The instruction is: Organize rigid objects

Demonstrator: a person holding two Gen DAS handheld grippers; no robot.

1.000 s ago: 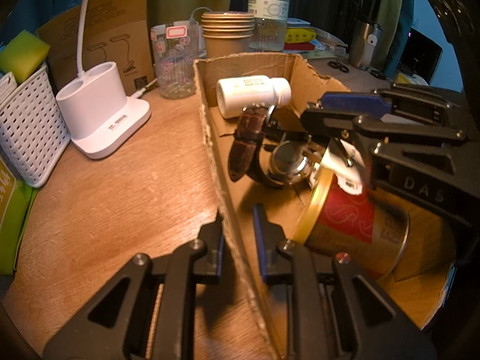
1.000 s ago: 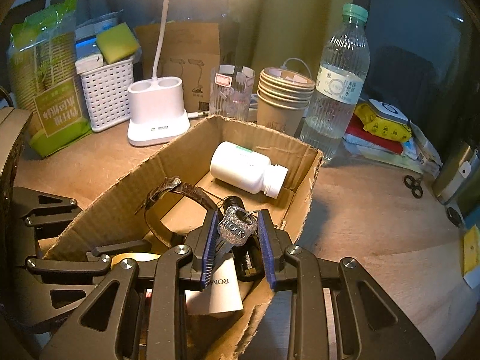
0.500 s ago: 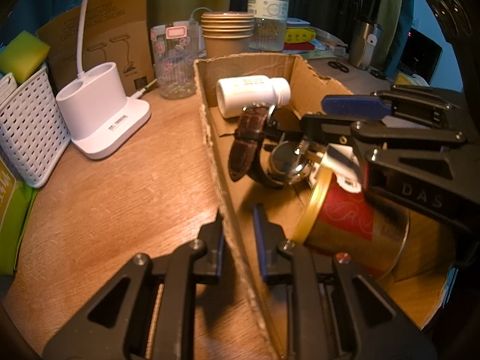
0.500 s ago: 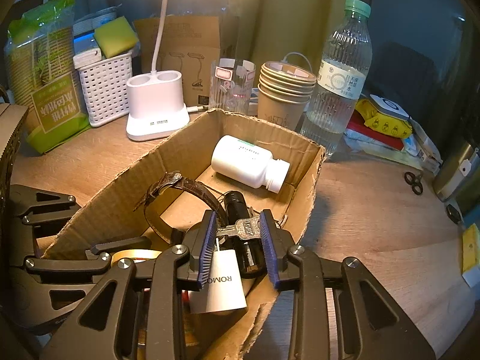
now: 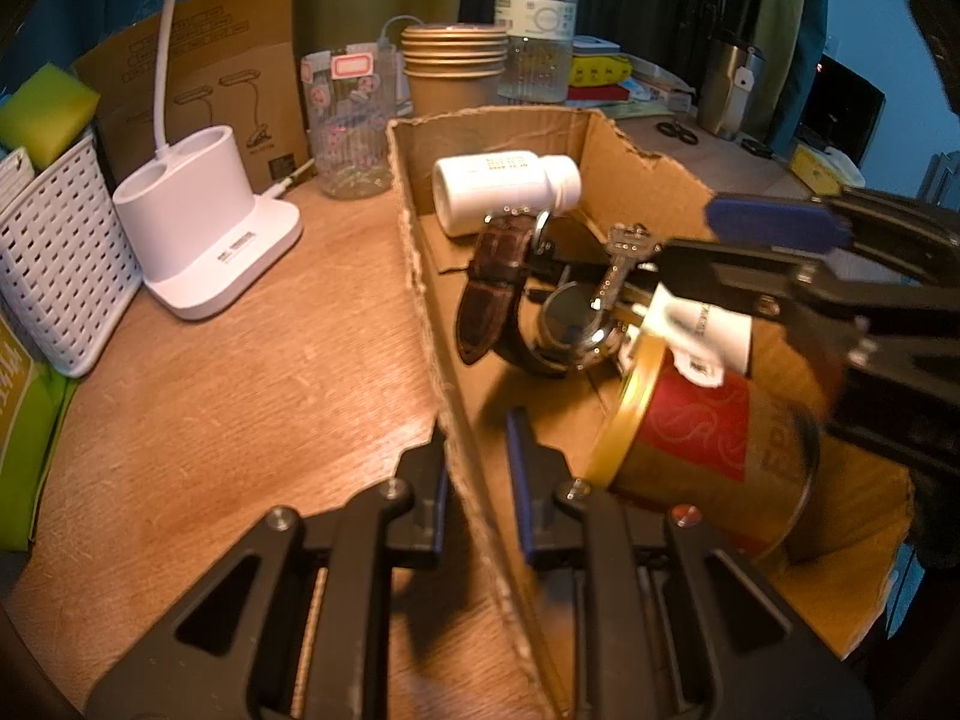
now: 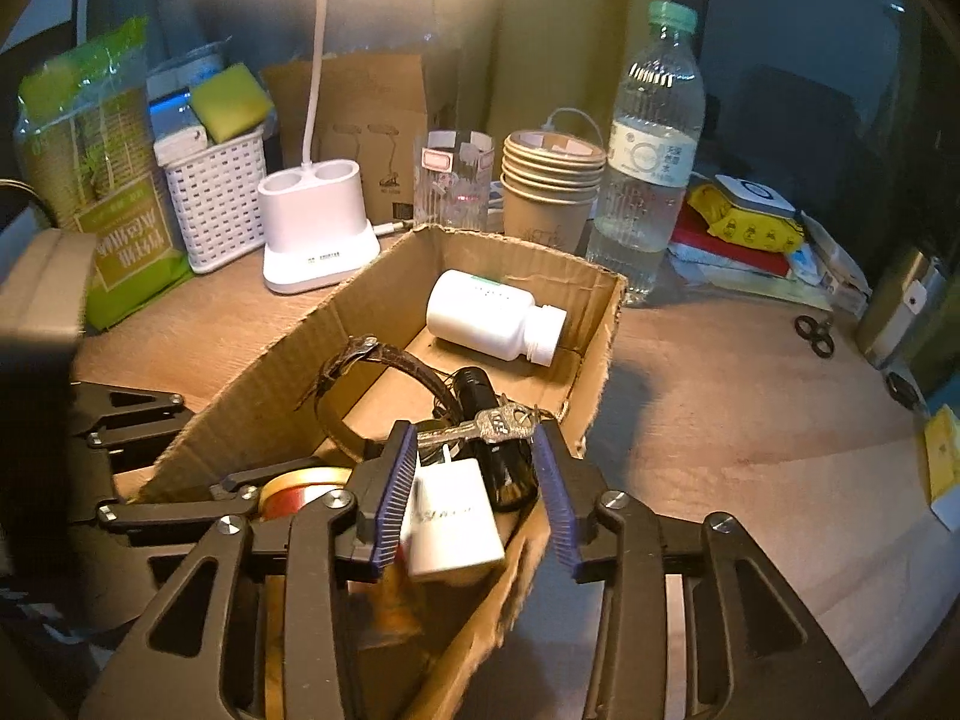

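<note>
A cardboard box (image 5: 636, 162) (image 6: 360, 324) holds a white pill bottle (image 5: 504, 186) (image 6: 489, 315), a brown-strap watch (image 5: 495, 282) (image 6: 384, 360), a red and gold tin (image 5: 708, 444) (image 6: 294, 489) and a black cylinder (image 6: 498, 450). My left gripper (image 5: 477, 474) is shut on the box's near left wall. My right gripper (image 6: 474, 480) is open over the box; a silver key (image 6: 480, 426) (image 5: 621, 264) with a white tag (image 6: 453, 519) (image 5: 699, 324) lies between its fingers, released.
A white lamp base (image 5: 204, 234) (image 6: 315, 228), white basket (image 5: 54, 252), glass (image 5: 348, 126), stacked paper cups (image 6: 552, 186), water bottle (image 6: 651, 144) and green packet (image 6: 102, 204) stand behind the box. Scissors (image 6: 816, 333) lie right.
My right gripper has opened and let go of the key, which tipped flat and sank with its tag into the box. My left gripper has stayed shut on the box wall.
</note>
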